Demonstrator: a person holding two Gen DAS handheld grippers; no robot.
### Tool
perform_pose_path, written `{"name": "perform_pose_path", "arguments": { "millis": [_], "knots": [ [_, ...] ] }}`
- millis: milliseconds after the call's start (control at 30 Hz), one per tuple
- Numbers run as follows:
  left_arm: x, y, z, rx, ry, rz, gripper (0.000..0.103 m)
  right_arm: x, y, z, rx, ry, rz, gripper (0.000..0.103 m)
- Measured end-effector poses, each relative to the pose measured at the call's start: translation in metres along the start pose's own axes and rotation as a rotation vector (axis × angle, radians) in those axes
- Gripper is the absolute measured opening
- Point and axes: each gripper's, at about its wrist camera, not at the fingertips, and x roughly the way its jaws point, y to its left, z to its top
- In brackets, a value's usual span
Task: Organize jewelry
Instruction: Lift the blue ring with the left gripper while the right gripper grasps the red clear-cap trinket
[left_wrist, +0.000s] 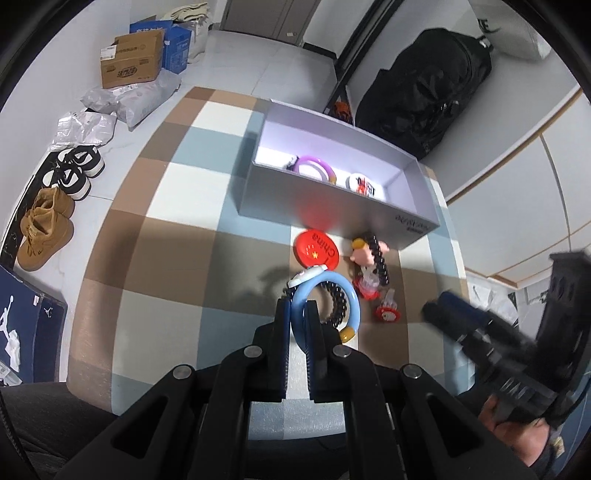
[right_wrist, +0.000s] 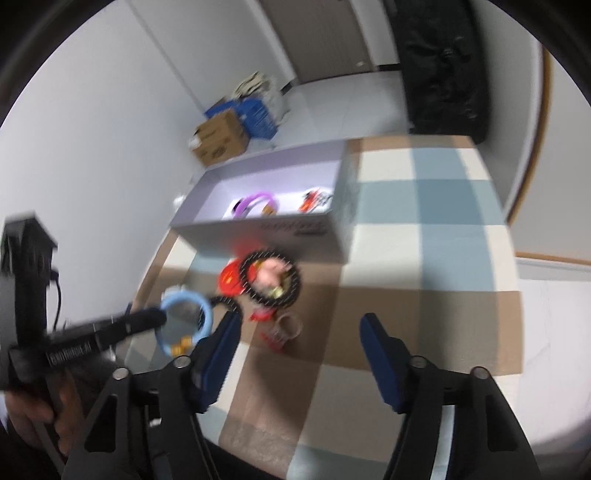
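1. The left tool is seen closed on the rim of the blue ring bracelet, with both pads pressed against the band. The bracelet is held at the near side of the checkered mat; whether it has cleared the surface cannot be told.
2. Behind the blue bracelet a black beaded bracelet is partly visible; whether the two are touching cannot be determined.
3. The step in hand is judged to be the pick-up of the blue bracelet for transfer to the white box, which stands at the far side of the mat with its open side up.
4. A purple ring bracelet and a white-and-red item are already contained in the box.
5. Just in front of the box a red disc, a second beaded strand draped over a small figure, and small red-and-clear pieces are left unsorted.
6. The right tool is held with its jaws apart over the mat, with nothing between them; no grip is present.
7. The next move is judged to require that the blue bracelet be raised above the near wall of the box, carried over the opening, and released beside the purple one.
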Motion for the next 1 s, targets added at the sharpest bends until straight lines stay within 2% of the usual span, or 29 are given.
{"name": "perform_pose_path", "arguments": {
  "millis": [267, 333, 500, 600, 767, 1000],
  "knots": [
    [-0.005, 0.004, 0.006, -0.018, -0.025, -0.024, 0.003, 0.027, 0.016, -0.008, -0.068, 0.091, 0.014, 0.064],
    [-0.007, 0.004, 0.007, -0.017, -0.033, -0.028, 0.003, 0.031, 0.018, -0.008, -0.08, 0.092, 0.002, 0.059],
    [-0.01, 0.005, 0.01, -0.022, -0.045, -0.039, 0.003, 0.041, 0.023, -0.009, -0.113, 0.109, -0.03, 0.03],
    [-0.01, 0.006, 0.012, -0.031, -0.053, -0.05, 0.003, 0.043, 0.023, -0.011, -0.127, 0.113, -0.047, 0.02],
    [-0.015, 0.005, 0.018, -0.04, -0.088, -0.074, 0.003, 0.035, 0.012, -0.006, -0.065, 0.11, -0.041, 0.019],
    [-0.022, 0.0, 0.029, -0.043, -0.15, -0.107, 0.003, 0.0, -0.008, 0.009, 0.028, 0.006, -0.005, 0.019]
  ]
}}
